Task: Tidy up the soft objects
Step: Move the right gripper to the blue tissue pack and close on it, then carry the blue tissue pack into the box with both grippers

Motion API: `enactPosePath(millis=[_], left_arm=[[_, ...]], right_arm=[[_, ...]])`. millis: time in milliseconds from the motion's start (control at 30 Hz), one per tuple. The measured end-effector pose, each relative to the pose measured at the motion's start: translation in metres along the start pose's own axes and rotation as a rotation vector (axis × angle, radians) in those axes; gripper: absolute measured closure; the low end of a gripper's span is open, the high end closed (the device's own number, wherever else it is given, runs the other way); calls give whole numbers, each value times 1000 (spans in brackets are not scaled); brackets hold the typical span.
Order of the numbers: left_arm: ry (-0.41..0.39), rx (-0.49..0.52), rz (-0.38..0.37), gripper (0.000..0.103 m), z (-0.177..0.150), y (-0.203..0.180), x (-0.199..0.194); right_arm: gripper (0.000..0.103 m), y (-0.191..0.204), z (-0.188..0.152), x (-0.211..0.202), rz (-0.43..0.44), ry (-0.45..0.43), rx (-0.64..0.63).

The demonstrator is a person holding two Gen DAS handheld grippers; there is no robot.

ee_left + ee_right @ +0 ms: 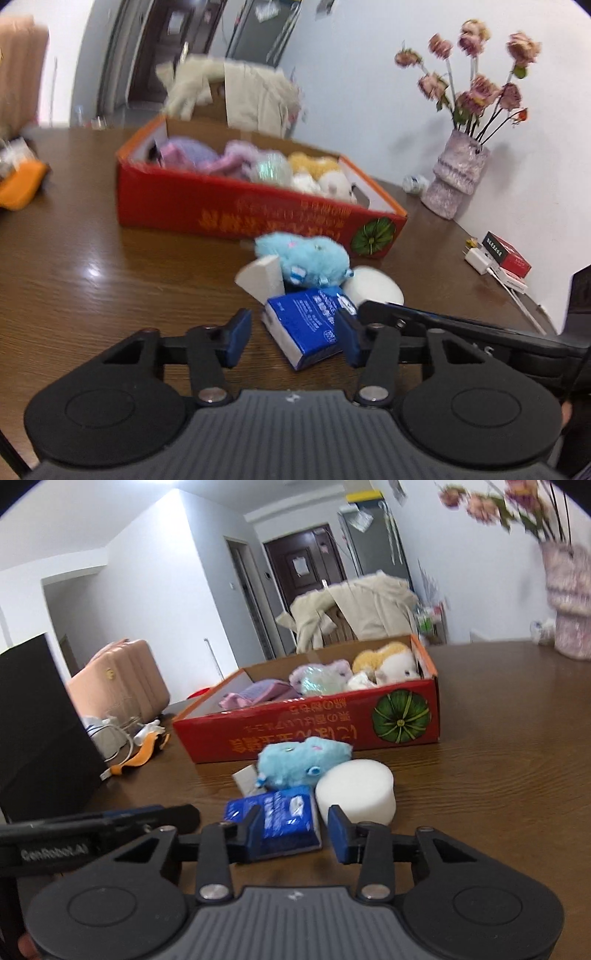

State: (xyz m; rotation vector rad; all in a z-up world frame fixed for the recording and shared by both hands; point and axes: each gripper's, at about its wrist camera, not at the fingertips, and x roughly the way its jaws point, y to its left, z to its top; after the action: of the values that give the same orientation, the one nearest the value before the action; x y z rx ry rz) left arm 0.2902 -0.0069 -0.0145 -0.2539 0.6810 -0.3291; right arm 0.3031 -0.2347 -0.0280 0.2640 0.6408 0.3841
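A red cardboard box (pixel 236 206) (pixel 332 723) on the brown table holds several plush toys. In front of it lie a blue plush toy (pixel 310 258) (pixel 299 760), a white wedge sponge (pixel 262 277), a round white sponge (pixel 376 288) (pixel 356 794) and a blue tissue pack (pixel 310 325) (pixel 280 819). My left gripper (pixel 293 338) is open, its jaws on either side of the tissue pack. My right gripper (pixel 295 836) is open, just short of the tissue pack and the round sponge. The other gripper's finger shows in each view.
A pink vase with dried flowers (pixel 458 173) stands at the back right beside the wall. A red and black box and a charger (pixel 498 258) lie near the table's right edge. A black box (pixel 37 720), cables and an orange item (pixel 140 757) sit at the left.
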Motion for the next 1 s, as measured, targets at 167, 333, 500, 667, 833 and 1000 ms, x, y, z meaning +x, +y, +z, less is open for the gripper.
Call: enactPosePath(millis=[167, 333, 500, 667, 833, 1000], left_arm=[[65, -73, -70, 67, -5, 15, 25], [59, -111, -109, 71, -5, 22, 28], [55, -120, -119, 71, -5, 24, 29], [-21, -74, -86, 74, -6, 9, 0], [-94, -66, -119, 74, -13, -3, -48], [-145, -58, -133, 74, -21, -12, -84]], right_arm=[[79, -14, -2, 27, 39, 34, 83], [79, -19, -5, 32, 81, 32, 113], [79, -22, -5, 32, 94, 37, 125], [79, -12, -6, 19, 87, 51, 115], [79, 21, -17, -32, 75, -3, 47], [79, 42, -22, -71, 87, -52, 16]])
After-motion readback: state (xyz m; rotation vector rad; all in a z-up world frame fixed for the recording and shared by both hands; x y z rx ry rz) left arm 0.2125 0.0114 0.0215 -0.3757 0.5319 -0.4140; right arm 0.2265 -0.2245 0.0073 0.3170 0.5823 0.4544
